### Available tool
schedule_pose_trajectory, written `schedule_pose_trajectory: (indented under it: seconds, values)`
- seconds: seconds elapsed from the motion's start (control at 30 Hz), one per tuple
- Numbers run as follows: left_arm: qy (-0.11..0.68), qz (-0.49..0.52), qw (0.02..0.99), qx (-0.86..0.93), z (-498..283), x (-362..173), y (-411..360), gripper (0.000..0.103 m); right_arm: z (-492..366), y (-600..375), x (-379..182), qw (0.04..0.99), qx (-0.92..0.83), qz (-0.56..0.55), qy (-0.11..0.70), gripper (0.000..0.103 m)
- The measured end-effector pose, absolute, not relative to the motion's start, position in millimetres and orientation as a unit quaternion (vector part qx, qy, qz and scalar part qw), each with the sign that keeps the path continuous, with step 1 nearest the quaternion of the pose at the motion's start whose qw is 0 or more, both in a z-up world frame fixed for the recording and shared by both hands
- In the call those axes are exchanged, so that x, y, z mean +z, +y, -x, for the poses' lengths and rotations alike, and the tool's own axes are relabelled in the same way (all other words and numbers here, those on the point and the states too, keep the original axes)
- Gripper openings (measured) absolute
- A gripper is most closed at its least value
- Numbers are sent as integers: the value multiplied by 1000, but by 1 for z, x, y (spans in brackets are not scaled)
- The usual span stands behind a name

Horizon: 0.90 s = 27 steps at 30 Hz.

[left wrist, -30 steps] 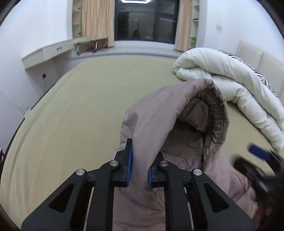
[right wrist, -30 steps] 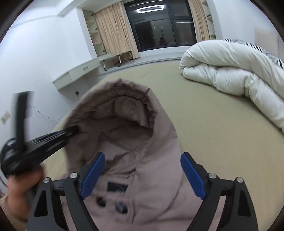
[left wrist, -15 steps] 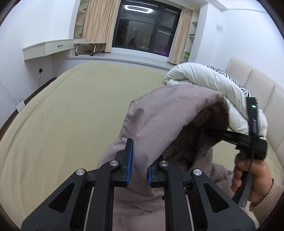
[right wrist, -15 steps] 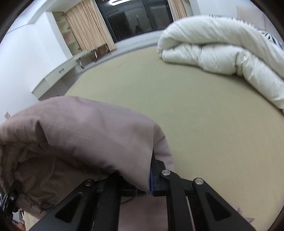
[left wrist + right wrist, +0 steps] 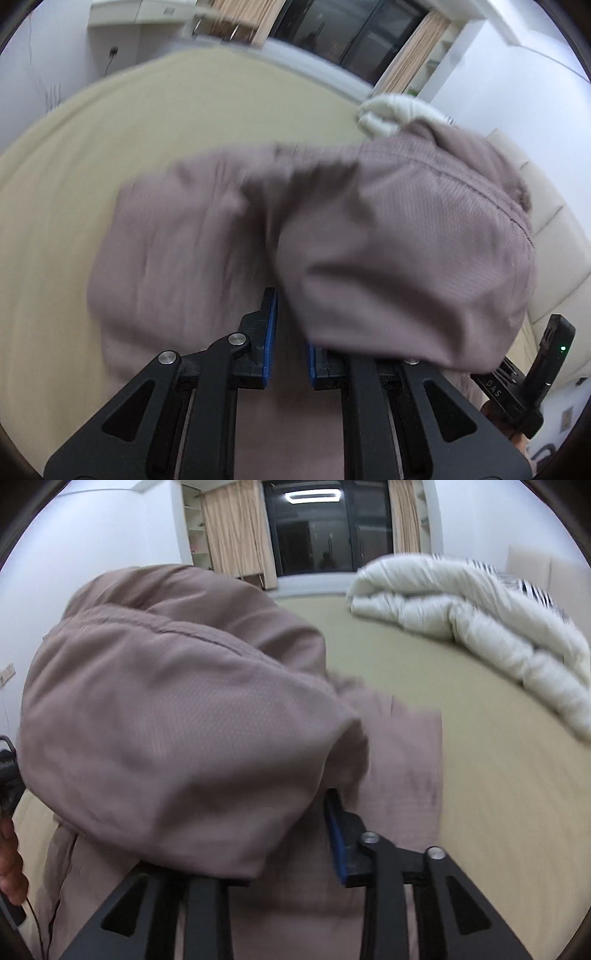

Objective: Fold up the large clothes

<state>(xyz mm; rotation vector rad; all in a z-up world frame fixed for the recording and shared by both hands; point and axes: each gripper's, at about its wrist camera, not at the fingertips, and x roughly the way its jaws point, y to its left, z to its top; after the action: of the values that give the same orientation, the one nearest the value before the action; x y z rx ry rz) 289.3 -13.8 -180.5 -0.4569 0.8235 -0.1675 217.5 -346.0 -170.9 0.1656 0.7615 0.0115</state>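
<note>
Coat (image 5: pixel 229 236) is lying spread on the big tan bed (image 5: pixel 110 129), mauve-grey and puffy, and its hood (image 5: pixel 406 251) is getting held up off the rest of it by both tongs at once.

Starting on the left: the left gripper (image 5: pixel 290 343) is sitting with its blue pads just a narrow gap apart, and the edge of the hood is running down into that gap, so it's pinching the fabric there. The hood is bulging out to the right over that gripper's right finger. Coat body is lying flat beyond it, pretty blurry.

Moving right, the other gripper (image 5: pixel 295 834) is grabbing the opposite side of the hood (image 5: pixel 166 720). Only its right blue pad (image 5: pixel 338 843) is showing; the left finger is buried under the cloth, so I honestly can't tell how wide it's standing. A flat bit of the coat (image 5: pixel 402 775) is lying on the bed (image 5: pixel 498 775) right past it.

Farther right, a white duvet (image 5: pixel 480 627) is sitting bunched up on the far side of the bed, well apart from the coat. Dark window (image 5: pixel 325 528) with beige curtains (image 5: pixel 236 535) is behind all that.
</note>
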Motion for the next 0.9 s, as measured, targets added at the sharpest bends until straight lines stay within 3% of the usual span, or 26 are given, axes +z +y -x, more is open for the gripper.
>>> schedule_pose_trajectory:
  seconds: [0.1, 0.17, 0.33, 0.5, 0.6, 0.73, 0.9]
  values:
    - [431, 223, 871, -75, -253, -198, -10, 12, -176, -355, -181, 922, -11, -104, 373, 78]
    - [439, 228, 866, -69, -235, -197, -3, 12, -162, -365, -178, 918, -26, -116, 378, 78]
    - [364, 195, 907, -77, -236, -123, 5, 12, -180, -382, -122, 928, -9, -144, 344, 47]
    - [309, 121, 936, -114, -283, -68, -35, 12, -232, -356, -77, 947, 33, -113, 300, 43]
    - [344, 71, 930, -106, -334, -87, -75, 12, -269, -341, -93, 939, 40, -86, 331, 43]
    - [429, 95, 892, -109, -369, -163, -93, 12, -294, -326, -168, 906, 12, -28, 423, 42]
    - [430, 81, 894, -100, -365, -188, -98, 12, -273, -314, -193, 924, 12, 29, 381, 42]
